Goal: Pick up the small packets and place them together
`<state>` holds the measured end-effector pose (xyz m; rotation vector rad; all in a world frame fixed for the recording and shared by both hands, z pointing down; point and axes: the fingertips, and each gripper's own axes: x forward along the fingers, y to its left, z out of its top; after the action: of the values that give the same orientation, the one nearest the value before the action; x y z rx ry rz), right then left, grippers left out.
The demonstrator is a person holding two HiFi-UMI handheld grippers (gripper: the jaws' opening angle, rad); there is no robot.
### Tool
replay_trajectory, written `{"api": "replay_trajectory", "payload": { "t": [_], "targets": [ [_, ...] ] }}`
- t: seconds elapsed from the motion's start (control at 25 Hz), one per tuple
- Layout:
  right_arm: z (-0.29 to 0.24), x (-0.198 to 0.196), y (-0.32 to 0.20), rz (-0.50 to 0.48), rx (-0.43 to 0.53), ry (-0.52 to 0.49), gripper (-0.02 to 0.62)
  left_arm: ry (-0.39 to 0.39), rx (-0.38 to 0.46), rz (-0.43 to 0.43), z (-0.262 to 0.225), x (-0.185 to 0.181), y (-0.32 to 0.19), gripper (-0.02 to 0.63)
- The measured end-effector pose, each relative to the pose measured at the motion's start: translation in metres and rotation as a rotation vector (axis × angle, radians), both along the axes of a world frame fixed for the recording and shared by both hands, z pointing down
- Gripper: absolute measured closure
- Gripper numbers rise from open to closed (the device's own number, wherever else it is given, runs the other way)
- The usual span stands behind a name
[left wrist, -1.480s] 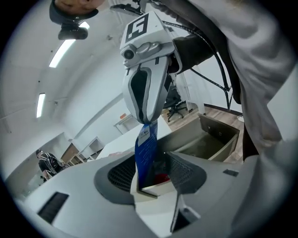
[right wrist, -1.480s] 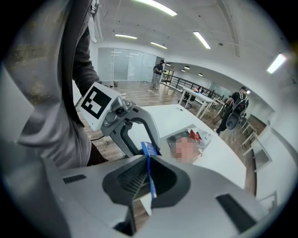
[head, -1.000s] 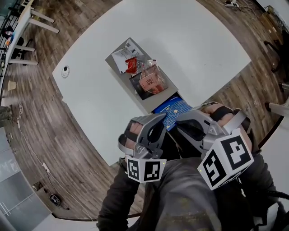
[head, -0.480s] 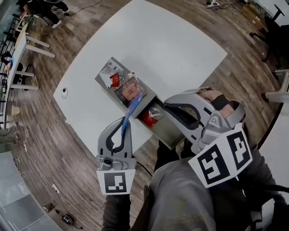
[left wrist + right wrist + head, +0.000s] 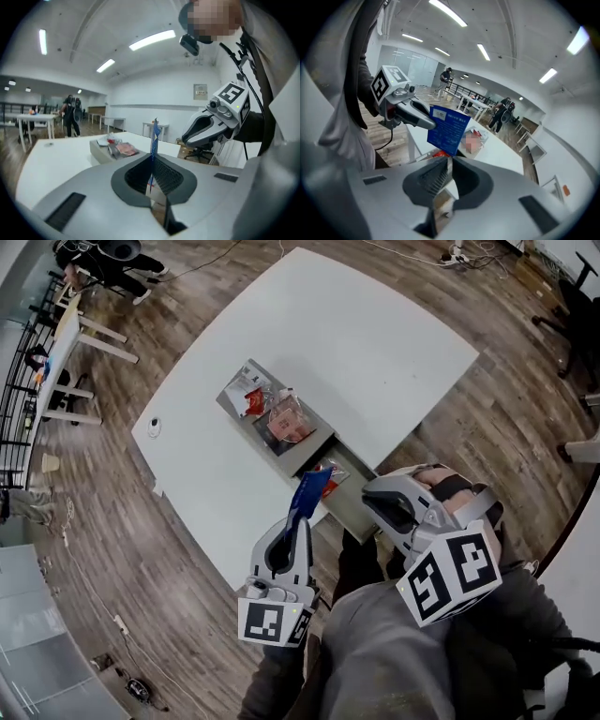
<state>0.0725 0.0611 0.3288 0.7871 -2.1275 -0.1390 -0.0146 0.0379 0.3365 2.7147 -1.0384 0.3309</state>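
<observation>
My left gripper is shut on a blue packet, which stands upright above the near end of the long grey box. In the left gripper view the blue packet shows edge-on, pinched between the left gripper's jaws. My right gripper hovers just right of it with its jaws shut and empty. From the right gripper view, the blue packet hangs just beyond the right gripper. More packets lie on the box: a small red one, a pink clear one and a red one.
The box lies on a white table, its near end at the table's edge. A small round white object sits at the table's left corner. Other tables and people stand farther back in the room.
The left gripper has lifted the blue packet off the box's near end and rolled it upright. The right gripper has drawn back to the right, empty.
</observation>
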Motion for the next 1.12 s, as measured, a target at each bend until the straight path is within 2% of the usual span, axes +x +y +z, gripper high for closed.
{"api": "replay_trajectory", "payload": {
  "t": [0.12,0.2,0.28,0.36,0.44,0.52,0.64,0.76,0.92,1.0,1.12],
  "targets": [
    [0.001,-0.013,0.002,-0.035,-0.022,-0.043,0.559,0.139,-0.128,-0.037,0.017,-0.006,0.006,0.603],
    [-0.006,-0.022,-0.001,-0.076,-0.029,-0.067,0.496,0.211,-0.15,-0.032,0.017,-0.011,0.003,0.603],
    [-0.013,-0.032,-0.004,-0.125,-0.026,-0.056,0.452,0.259,-0.14,0.029,0.01,-0.014,0.005,0.603],
    [-0.02,-0.042,-0.007,-0.165,-0.015,-0.05,0.421,0.271,-0.106,0.124,0.0,-0.014,0.01,0.603],
    [-0.027,-0.051,-0.011,-0.196,-0.004,-0.056,0.416,0.274,-0.078,0.196,-0.008,-0.015,0.012,0.603],
    [-0.03,-0.058,-0.016,-0.221,-0.003,-0.059,0.413,0.319,-0.088,0.222,-0.015,-0.02,0.011,0.603],
    [-0.03,-0.06,-0.031,-0.196,0.028,-0.012,0.413,0.408,-0.173,0.155,-0.015,-0.037,-0.007,0.603],
    [-0.03,-0.052,-0.051,-0.124,0.07,0.032,0.413,0.436,-0.258,0.074,-0.006,-0.047,-0.035,0.603],
    [-0.033,-0.047,-0.075,-0.07,0.078,0.0,0.413,0.519,-0.367,0.055,-0.006,-0.043,-0.073,0.603],
    [-0.037,-0.046,-0.087,-0.058,0.061,-0.063,0.413,0.556,-0.41,0.095,-0.01,-0.036,-0.086,0.603],
    [-0.047,-0.047,-0.1,-0.095,-0.023,-0.208,0.407,0.55,-0.393,0.26,-0.025,-0.024,-0.087,0.603]
  ]
}}
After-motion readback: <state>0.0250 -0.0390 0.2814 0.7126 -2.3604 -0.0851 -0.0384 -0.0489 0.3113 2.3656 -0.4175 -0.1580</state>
